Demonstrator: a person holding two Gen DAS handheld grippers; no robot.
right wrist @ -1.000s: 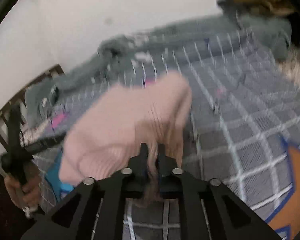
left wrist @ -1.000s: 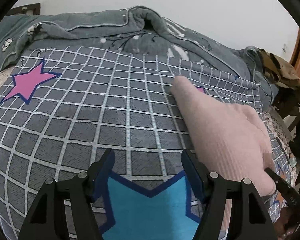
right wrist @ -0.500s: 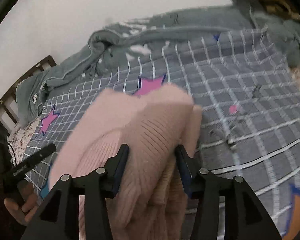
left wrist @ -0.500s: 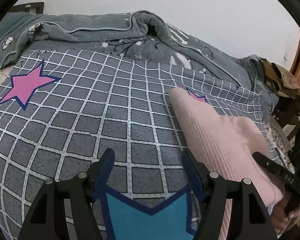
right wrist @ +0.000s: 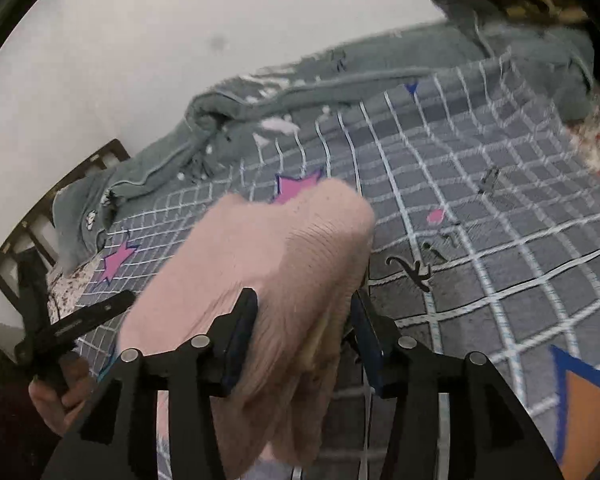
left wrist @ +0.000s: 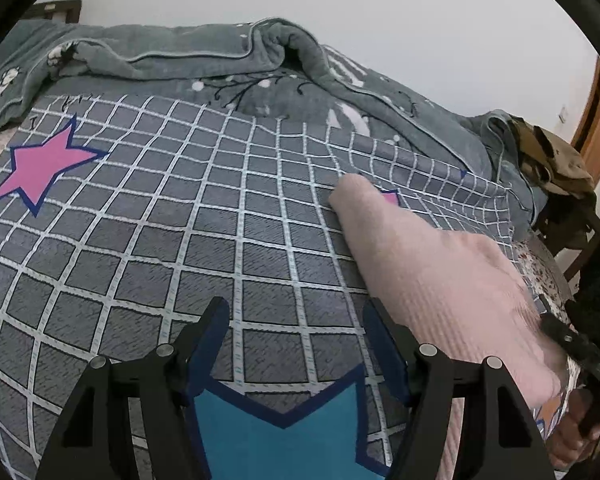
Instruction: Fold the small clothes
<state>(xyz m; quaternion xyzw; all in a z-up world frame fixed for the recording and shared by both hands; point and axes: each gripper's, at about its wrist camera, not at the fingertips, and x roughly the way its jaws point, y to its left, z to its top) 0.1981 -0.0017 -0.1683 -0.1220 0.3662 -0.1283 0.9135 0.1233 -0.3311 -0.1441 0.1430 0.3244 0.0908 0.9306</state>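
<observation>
Whereas a second ago the right gripper (right wrist: 304, 334) pinched the pink sweater (right wrist: 276, 280) tightly, its jaws now stand spread around the bunched knit — a release, probably. Left gripper (left wrist: 296, 336) spread, empty, sweater (left wrist: 440, 280) at its 2 o'clock on the checked bedspread (left wrist: 180, 240).

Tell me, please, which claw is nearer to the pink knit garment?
Right. The right claw straddles the pink knit garment; the left claw sits open beside it, over the checked bedspread.
</observation>
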